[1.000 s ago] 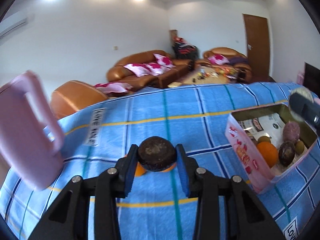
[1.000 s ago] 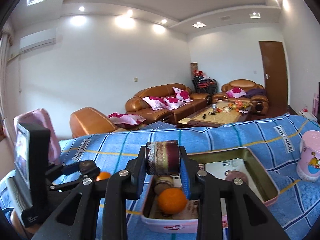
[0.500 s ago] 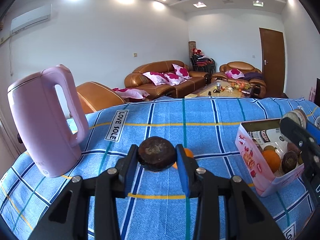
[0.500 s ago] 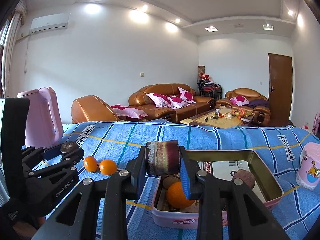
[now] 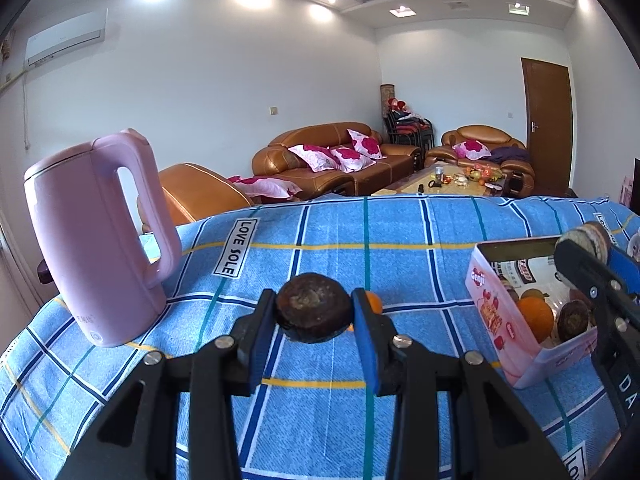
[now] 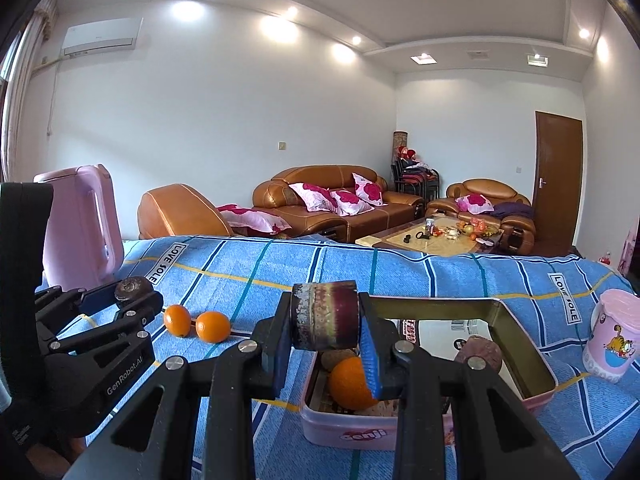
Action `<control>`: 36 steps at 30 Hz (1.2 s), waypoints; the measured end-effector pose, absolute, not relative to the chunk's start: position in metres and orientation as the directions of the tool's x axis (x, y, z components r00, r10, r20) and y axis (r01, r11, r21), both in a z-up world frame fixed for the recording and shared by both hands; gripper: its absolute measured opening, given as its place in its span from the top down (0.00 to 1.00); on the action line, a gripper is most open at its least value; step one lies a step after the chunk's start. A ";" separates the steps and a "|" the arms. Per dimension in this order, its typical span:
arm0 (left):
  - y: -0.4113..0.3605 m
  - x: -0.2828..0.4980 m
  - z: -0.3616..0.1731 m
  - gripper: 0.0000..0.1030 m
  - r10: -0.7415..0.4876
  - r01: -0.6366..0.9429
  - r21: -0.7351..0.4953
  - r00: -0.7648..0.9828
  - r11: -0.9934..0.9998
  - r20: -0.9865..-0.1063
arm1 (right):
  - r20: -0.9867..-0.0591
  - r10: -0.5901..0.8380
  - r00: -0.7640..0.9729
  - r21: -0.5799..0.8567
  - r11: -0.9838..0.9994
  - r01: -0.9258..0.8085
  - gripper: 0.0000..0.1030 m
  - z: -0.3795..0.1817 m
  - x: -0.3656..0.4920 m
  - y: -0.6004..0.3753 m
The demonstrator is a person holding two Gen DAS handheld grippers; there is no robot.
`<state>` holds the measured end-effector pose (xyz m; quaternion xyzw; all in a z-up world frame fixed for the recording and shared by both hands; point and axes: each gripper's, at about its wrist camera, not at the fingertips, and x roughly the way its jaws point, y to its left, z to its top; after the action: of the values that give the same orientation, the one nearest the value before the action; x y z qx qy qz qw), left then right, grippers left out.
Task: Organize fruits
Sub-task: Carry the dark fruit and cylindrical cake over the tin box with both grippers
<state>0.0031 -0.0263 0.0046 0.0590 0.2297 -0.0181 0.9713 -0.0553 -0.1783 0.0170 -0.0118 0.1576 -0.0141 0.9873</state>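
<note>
We see a table draped in a blue checked cloth (image 5: 400, 240) with yellow, teal and navy lines; sewn-on white labels read "LOVE SOLE" (image 5: 238, 248). The pink box (image 6: 352, 432) bears the word "Genji" in red on its side, and printed paper lines its gold-coloured inside. The side of the left gripper reads "GenRobot.AI" in the right wrist view.

Our left gripper (image 5: 314, 320) is clenched on a dark, round, wrinkled fruit (image 5: 314, 308), its blue pads pressing both sides, held above the cloth. Our right gripper (image 6: 325, 324) is clenched on a short cylinder-shaped piece (image 6: 324, 316), mottled purple, green and white, held over the near end of the box.

Inside the box lie a smooth orange (image 6: 350, 382), a brownish fruit behind it (image 6: 336, 358) and a rough purple-brown fruit (image 6: 478, 354) near the middle. The left wrist view shows another dark wrinkled fruit (image 5: 574, 314) beside the orange there. Two small glossy oranges (image 6: 196, 322) sit on the cloth, just apart, between the left gripper and the box.

A tall matte pink kettle (image 5: 96, 240) with a loop handle stands near the cloth's left edge. A pink cartoon-printed cup (image 6: 612, 340) stands right of the box. Open cloth stretches behind the box toward the far table edge.
</note>
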 end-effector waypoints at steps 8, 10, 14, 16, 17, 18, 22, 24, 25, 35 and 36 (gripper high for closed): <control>-0.036 -0.006 0.004 0.62 -0.018 0.078 0.111 0.888 0.991 -0.460 | -0.328 -0.033 0.944 -0.030 0.999 0.025 0.69 0.017 -0.063 -0.191; -0.039 -0.006 0.004 0.62 -0.019 0.080 0.112 0.886 0.991 -0.464 | -0.328 -0.046 0.944 -0.028 0.999 0.039 0.69 0.016 -0.065 -0.197; -0.043 -0.006 0.003 0.62 -0.029 0.089 0.101 0.877 0.991 -0.479 | -0.336 -0.070 0.939 -0.020 0.998 0.067 0.69 0.016 -0.064 -0.207; -0.046 -0.006 0.002 0.62 -0.034 0.094 0.101 0.875 0.990 -0.484 | -0.337 -0.074 0.939 -0.020 0.997 0.071 0.69 0.016 -0.064 -0.211; -0.047 -0.005 0.002 0.62 -0.036 0.096 0.099 0.874 0.990 -0.485 | -0.336 -0.076 0.939 -0.022 0.997 0.072 0.69 0.016 -0.065 -0.212; -0.049 -0.005 0.002 0.62 -0.041 0.100 0.095 0.873 0.990 -0.486 | -0.334 -0.078 0.939 -0.023 0.997 0.075 0.69 0.016 -0.066 -0.214; -0.055 -0.005 0.002 0.62 -0.058 0.114 0.085 0.870 0.990 -0.490 | -0.339 -0.092 0.936 -0.012 0.996 0.094 0.69 0.016 -0.066 -0.225; -0.058 -0.004 0.002 0.62 -0.066 0.122 0.084 0.869 0.989 -0.491 | -0.342 -0.099 0.935 -0.007 0.995 0.103 0.69 0.016 -0.065 -0.230; -0.061 -0.003 0.002 0.62 -0.069 0.128 0.086 0.869 0.988 -0.491 | -0.342 -0.105 0.934 -0.008 0.994 0.109 0.69 0.016 -0.065 -0.232; -0.082 0.001 0.014 0.62 -0.135 0.178 0.047 0.868 0.983 -0.477 | -0.328 -0.172 0.929 0.008 0.983 0.185 0.69 0.022 -0.065 -0.264; -0.086 0.001 0.015 0.62 -0.143 0.188 0.047 0.868 0.981 -0.475 | -0.323 -0.182 0.929 0.013 0.980 0.196 0.69 0.023 -0.064 -0.269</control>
<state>0.0014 -0.0861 0.0150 0.0457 0.2419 -0.0857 0.9654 -0.0644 -0.2686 0.0233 0.0226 0.1623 -0.0963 0.9818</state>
